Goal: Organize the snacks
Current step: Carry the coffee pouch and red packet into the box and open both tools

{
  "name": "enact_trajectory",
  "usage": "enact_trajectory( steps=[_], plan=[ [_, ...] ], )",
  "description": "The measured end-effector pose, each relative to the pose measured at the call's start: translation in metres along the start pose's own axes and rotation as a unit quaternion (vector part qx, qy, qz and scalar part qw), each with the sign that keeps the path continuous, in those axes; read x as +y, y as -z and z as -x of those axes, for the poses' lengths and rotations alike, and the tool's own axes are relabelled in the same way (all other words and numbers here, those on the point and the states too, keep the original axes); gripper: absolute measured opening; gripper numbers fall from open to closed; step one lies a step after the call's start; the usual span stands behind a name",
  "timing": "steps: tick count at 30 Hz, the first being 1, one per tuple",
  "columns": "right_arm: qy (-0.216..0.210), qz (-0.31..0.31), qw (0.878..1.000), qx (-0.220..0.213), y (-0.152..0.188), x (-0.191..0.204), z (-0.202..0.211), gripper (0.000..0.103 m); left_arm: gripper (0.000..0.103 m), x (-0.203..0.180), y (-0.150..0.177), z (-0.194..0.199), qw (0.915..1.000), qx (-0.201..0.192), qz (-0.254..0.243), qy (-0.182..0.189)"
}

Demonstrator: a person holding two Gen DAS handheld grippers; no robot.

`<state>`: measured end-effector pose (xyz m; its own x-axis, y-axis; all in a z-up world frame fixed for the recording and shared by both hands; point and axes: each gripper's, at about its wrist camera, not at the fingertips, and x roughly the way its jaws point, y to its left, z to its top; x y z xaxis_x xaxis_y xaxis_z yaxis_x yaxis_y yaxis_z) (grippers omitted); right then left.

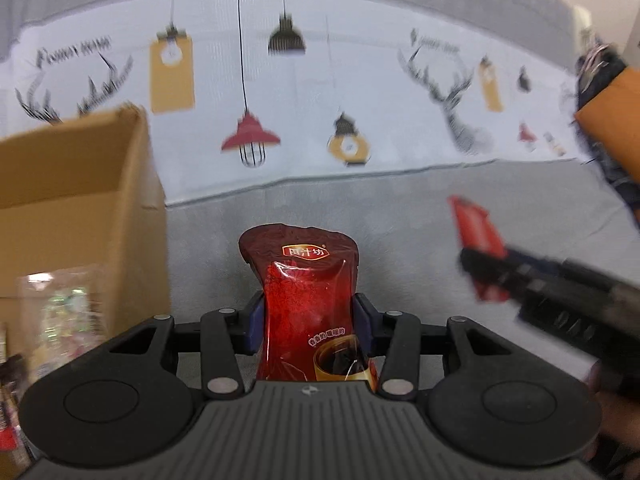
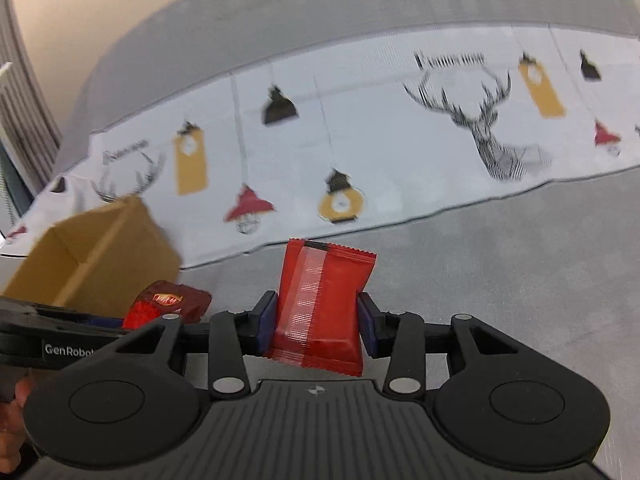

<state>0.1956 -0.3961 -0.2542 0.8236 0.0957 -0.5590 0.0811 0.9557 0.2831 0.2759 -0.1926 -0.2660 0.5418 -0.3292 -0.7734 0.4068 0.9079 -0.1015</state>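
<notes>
My left gripper (image 1: 309,320) is shut on a dark red drink pouch (image 1: 306,280) with a yellow logo. The pouch stands upright between the blue pads, above the grey cloth. My right gripper (image 2: 317,322) is shut on a flat red snack packet (image 2: 324,304) with crimped ends, pinched at both sides. In the left wrist view that packet (image 1: 476,232) shows at the right, blurred. In the right wrist view the pouch (image 2: 168,300) pokes out at the lower left. An open cardboard box (image 1: 72,200) stands to the left of both grippers.
A clear plastic container (image 1: 60,308) with colourful contents sits in front of the box. A white cloth printed with lamps and deer (image 2: 360,140) lies beyond the grey cloth (image 2: 500,260). An orange and dark blurred shape (image 1: 612,128) is at the far right. A hand (image 2: 12,420) shows at the lower left.
</notes>
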Motion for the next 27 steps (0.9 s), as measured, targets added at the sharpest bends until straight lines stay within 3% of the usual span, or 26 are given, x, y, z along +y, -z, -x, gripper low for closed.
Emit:
enact_trajectory(
  steps=[7,15,20,27],
  plan=[
    [-0.052,0.016,0.998,-0.043,0.003,0.094,0.064,0.044,0.049,0.031,0.006,0.123,0.9952,-0.097,0.005,0.014],
    [-0.115,0.101,0.982,-0.111,-0.029,0.209,0.122,0.044,0.05,0.089,0.02,0.244,0.9751,-0.219,0.032,-0.016],
    [-0.142,0.144,0.974,-0.105,-0.034,0.262,0.118,0.045,0.05,0.134,0.031,0.256,0.9716,-0.225,0.066,-0.03],
    [-0.135,0.162,0.977,-0.033,-0.005,0.296,0.058,0.045,0.05,0.193,0.057,0.208,0.9806,-0.15,0.11,-0.06]
  ],
)
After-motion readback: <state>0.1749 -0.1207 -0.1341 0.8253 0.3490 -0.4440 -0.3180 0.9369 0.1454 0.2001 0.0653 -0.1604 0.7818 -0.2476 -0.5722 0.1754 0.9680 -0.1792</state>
